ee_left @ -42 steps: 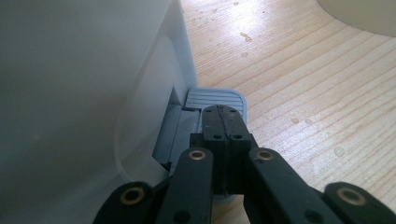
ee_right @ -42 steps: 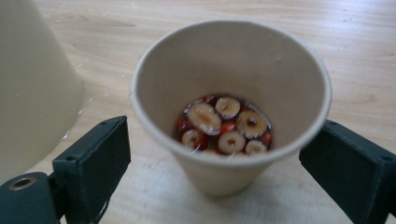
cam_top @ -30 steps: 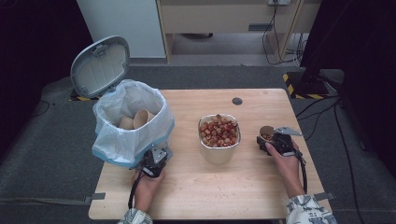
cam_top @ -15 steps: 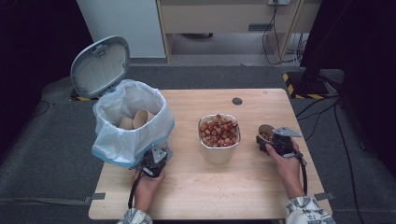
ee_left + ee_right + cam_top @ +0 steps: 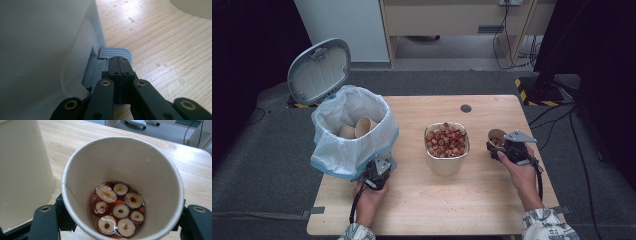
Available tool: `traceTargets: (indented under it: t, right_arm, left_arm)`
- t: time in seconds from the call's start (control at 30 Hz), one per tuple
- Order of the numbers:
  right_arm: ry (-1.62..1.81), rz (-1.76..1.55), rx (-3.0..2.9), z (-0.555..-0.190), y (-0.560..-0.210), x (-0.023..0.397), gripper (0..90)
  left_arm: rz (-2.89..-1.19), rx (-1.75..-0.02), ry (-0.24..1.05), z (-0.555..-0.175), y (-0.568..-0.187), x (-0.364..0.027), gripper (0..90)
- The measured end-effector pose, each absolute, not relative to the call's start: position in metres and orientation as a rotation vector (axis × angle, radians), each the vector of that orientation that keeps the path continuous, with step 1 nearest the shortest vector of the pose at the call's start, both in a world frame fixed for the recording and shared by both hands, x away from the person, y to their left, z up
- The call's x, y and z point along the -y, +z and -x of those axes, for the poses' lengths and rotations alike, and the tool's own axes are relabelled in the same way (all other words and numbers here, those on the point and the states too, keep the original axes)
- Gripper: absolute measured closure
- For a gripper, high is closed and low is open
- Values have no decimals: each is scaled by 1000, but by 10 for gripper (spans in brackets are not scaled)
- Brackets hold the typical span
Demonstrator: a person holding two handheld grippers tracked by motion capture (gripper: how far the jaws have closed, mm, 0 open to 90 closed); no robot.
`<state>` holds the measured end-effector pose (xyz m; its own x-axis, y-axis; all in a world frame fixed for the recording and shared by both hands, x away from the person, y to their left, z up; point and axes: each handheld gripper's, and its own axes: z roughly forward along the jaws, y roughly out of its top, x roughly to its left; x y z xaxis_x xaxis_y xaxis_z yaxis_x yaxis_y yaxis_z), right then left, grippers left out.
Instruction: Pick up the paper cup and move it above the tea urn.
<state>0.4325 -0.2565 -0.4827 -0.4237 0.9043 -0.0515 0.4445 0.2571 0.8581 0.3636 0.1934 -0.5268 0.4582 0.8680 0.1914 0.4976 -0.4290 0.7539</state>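
My right gripper [image 5: 506, 148] is shut on a paper cup [image 5: 497, 136] at the right of the table; its jaws have just been closing on the cup's sides. In the right gripper view the cup [image 5: 150, 170] holds several sliced red dates [image 5: 117, 207] in liquid, one black jaw on each side of it. My left gripper [image 5: 376, 173] is shut with nothing between its jaws, at the foot of a small white bin [image 5: 352, 150]. In the left gripper view its closed tips [image 5: 119, 60] rest on the bin's grey pedal [image 5: 117, 52].
The bin is lined with a plastic bag [image 5: 332, 155], holds used paper cups [image 5: 364, 126], and its lid [image 5: 318, 70] stands open. A cream tub [image 5: 446, 162] heaped with red dates [image 5: 446, 141] stands mid-table, close to the held cup. A round hole [image 5: 466, 108] is at the back.
My right gripper has risen a little with the paper cup. The left gripper stays on the pedal.
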Motion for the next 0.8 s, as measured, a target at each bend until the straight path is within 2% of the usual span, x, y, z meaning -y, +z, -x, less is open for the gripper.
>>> traceTargets:
  t: [0.8]
  right_arm:
    - [1020,-1009,-2049,-453,-428,262,321]
  left_arm:
    - [-2101,-1124,787,-364,-527,-192,892]
